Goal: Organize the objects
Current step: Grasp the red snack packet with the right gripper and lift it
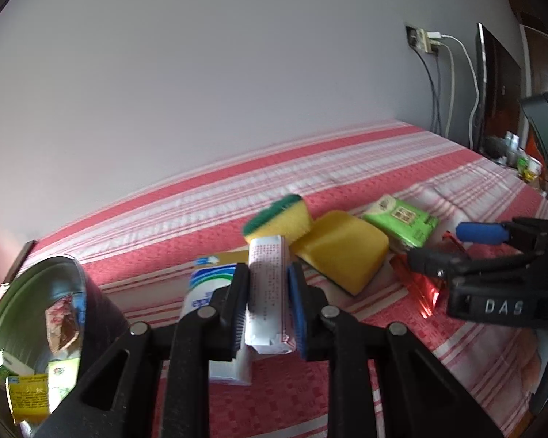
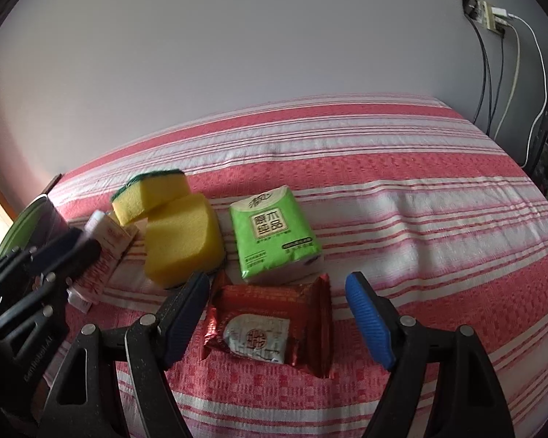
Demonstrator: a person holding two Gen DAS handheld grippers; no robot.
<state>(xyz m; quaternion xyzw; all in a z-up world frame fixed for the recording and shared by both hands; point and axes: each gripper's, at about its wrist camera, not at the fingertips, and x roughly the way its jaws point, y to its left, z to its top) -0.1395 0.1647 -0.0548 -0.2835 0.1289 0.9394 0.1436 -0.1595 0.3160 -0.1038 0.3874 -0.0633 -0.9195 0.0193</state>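
Note:
My left gripper (image 1: 267,304) is shut on a white wrapped packet with red print (image 1: 268,292), held above the striped bed; it also shows in the right wrist view (image 2: 102,252). My right gripper (image 2: 277,314) is open, its jaws on either side of a red foil snack packet (image 2: 270,325), also seen in the left wrist view (image 1: 418,288). Two yellow sponges (image 2: 181,239) (image 2: 151,195) and a green tissue pack (image 2: 274,235) lie just beyond. A metal tin (image 1: 25,328) at the left holds several small packets.
The red and white striped bedspread (image 2: 402,211) reaches to the grey wall. A blue and white packet (image 1: 210,288) lies under my left gripper. Cables and a wall socket (image 2: 493,14) are at the far right, next to a dark screen (image 1: 493,84).

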